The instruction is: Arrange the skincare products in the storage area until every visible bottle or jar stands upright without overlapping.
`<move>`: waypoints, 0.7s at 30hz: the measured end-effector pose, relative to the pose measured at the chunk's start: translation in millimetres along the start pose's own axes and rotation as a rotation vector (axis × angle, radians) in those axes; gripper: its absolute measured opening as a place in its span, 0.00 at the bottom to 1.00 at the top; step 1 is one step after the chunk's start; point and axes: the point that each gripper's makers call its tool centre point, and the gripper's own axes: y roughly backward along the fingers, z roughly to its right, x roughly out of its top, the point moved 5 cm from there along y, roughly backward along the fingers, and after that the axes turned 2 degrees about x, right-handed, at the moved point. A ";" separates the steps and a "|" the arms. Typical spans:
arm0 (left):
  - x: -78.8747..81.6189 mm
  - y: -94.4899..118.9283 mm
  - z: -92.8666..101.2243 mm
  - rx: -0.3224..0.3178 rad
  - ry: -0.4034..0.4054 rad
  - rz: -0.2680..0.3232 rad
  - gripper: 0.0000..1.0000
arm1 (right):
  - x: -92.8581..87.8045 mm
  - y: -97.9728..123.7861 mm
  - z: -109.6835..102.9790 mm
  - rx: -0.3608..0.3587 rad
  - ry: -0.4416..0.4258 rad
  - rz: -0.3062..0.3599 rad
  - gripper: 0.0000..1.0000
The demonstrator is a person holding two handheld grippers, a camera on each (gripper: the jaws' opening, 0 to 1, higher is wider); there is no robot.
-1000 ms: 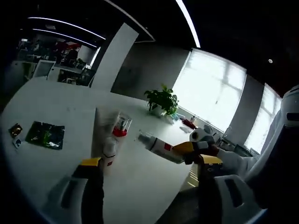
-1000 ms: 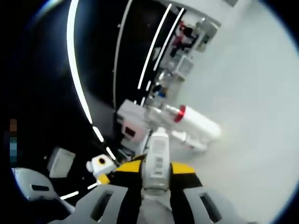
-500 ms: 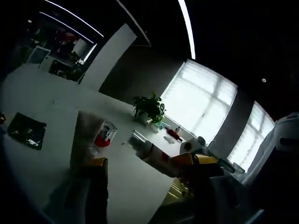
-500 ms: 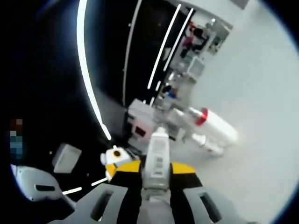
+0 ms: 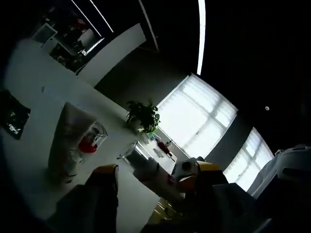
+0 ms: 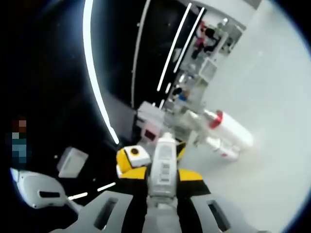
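In the right gripper view, my right gripper point(image 6: 164, 173) is shut on a white bottle point(image 6: 164, 148) that points forward, lifted off the table. In the left gripper view that white bottle point(image 5: 146, 170) with a red label lies crosswise between the wide-apart jaws of my open left gripper point(image 5: 155, 170); the right gripper point(image 5: 183, 182) holds it from the right. On the white table point(image 5: 34, 97) stand a tall white tube point(image 5: 65, 138) and a clear-capped bottle with a red collar point(image 5: 90, 140). The red-collared bottle point(image 6: 228, 128) and a small bottle point(image 6: 221, 148) sit beyond the held one. The left gripper point(image 6: 131, 158) is just left of it.
A potted plant point(image 5: 143, 116) stands at the table's far edge with small items point(image 5: 163, 145) beside it. A dark packet point(image 5: 12, 114) lies at the left. Bright windows point(image 5: 194, 121) are behind. Shelves and desks point(image 6: 206, 53) fill the background; the table edge point(image 5: 146, 208) is close.
Both views have tilted, so the table things sit lower and further left in the left gripper view. The left gripper has drawn nearer the held bottle. The right gripper still grips the bottle.
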 end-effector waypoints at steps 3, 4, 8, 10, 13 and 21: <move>-0.3 -2.7 -0.9 -0.004 0.015 0.003 0.58 | 0.2 -1.3 -1.6 0.008 0.000 -0.002 0.14; -0.2 -3.7 -1.0 -0.006 0.018 0.004 0.58 | 0.4 -1.4 -1.9 0.010 0.000 -0.002 0.14; 1.9 -5.3 -1.5 -0.021 0.041 0.008 0.53 | 2.4 -1.5 -3.3 0.020 -0.005 0.005 0.14; 2.9 -5.4 -2.0 -0.022 0.045 0.014 0.52 | 3.7 -0.7 -2.9 0.016 -0.004 0.010 0.14; 1.4 -4.3 -5.1 -0.021 0.056 0.020 0.51 | 5.2 0.9 -2.9 0.015 -0.005 0.014 0.14; 1.3 -2.3 -9.9 -0.012 0.073 0.031 0.46 | 3.8 1.2 -2.4 0.008 0.001 0.005 0.14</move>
